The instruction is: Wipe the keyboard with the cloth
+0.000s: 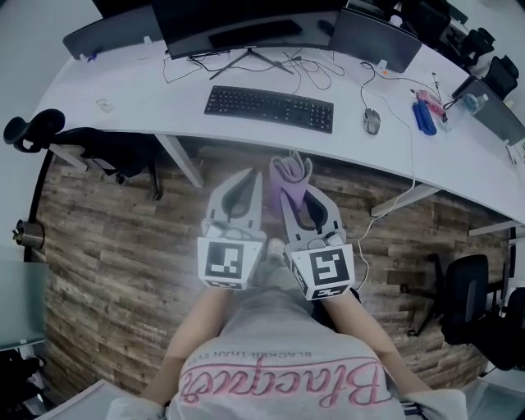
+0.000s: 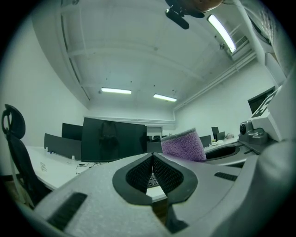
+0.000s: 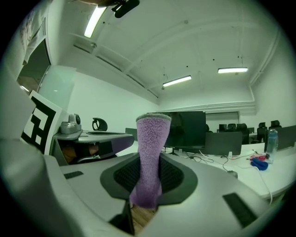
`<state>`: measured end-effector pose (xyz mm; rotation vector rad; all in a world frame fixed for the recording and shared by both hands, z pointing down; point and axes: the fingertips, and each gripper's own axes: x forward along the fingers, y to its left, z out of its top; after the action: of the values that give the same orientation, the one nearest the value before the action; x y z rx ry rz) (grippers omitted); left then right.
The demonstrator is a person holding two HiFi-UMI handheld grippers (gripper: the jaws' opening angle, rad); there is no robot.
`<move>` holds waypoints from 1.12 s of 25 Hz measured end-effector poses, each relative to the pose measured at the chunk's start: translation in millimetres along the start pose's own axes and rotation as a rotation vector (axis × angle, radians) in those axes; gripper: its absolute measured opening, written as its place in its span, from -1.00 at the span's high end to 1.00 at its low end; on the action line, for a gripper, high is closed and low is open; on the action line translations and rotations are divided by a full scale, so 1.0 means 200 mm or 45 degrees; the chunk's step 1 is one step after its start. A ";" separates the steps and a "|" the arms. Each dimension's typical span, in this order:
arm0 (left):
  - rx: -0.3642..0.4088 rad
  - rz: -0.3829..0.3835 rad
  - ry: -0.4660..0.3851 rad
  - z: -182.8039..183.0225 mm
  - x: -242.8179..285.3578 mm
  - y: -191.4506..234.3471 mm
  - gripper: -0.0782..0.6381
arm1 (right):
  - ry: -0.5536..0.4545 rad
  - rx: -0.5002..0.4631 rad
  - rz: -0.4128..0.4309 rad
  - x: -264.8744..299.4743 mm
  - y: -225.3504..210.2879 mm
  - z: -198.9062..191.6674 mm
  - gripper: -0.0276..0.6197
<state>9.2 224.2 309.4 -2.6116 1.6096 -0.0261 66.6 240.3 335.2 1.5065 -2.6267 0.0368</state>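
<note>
A black keyboard (image 1: 269, 107) lies on the white desk (image 1: 123, 98) in front of a monitor. Both grippers hang side by side over the wooden floor, short of the desk edge. My right gripper (image 1: 294, 182) is shut on a purple cloth (image 1: 289, 174), which sticks up between the jaws (image 3: 151, 157). My left gripper (image 1: 239, 187) is shut with nothing in it; through its jaws a sliver of the keyboard (image 2: 151, 180) shows. The cloth (image 2: 182, 145) also appears at the right of the left gripper view.
A mouse (image 1: 372, 120) with its cable lies right of the keyboard. A monitor (image 1: 246, 25) and tangled cables sit behind it. Blue and pink items (image 1: 425, 113) lie farther right. Office chairs (image 1: 98, 148) (image 1: 467, 295) stand by the desk on both sides.
</note>
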 end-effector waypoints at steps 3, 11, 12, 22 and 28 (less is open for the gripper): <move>-0.001 0.008 0.010 -0.01 0.12 0.04 0.76 | 0.009 -0.007 0.021 0.11 -0.06 0.01 0.65; -0.010 0.064 0.020 -0.02 0.47 0.16 0.76 | 0.040 -0.015 0.082 0.38 -0.30 0.01 0.65; -0.009 0.074 0.022 -0.02 0.50 0.17 0.76 | 0.044 -0.008 0.094 0.42 -0.33 0.01 0.65; -0.026 0.159 0.064 -0.07 0.77 0.25 0.76 | 0.070 0.042 0.178 0.64 -0.52 -0.01 0.65; -0.029 0.180 0.097 -0.13 0.84 0.25 0.76 | 0.062 0.068 0.216 0.70 -0.58 -0.02 0.65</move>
<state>38.0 50.8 328.6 -2.5354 1.8262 -0.1006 96.4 61.3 350.1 1.2762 -2.7273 0.1573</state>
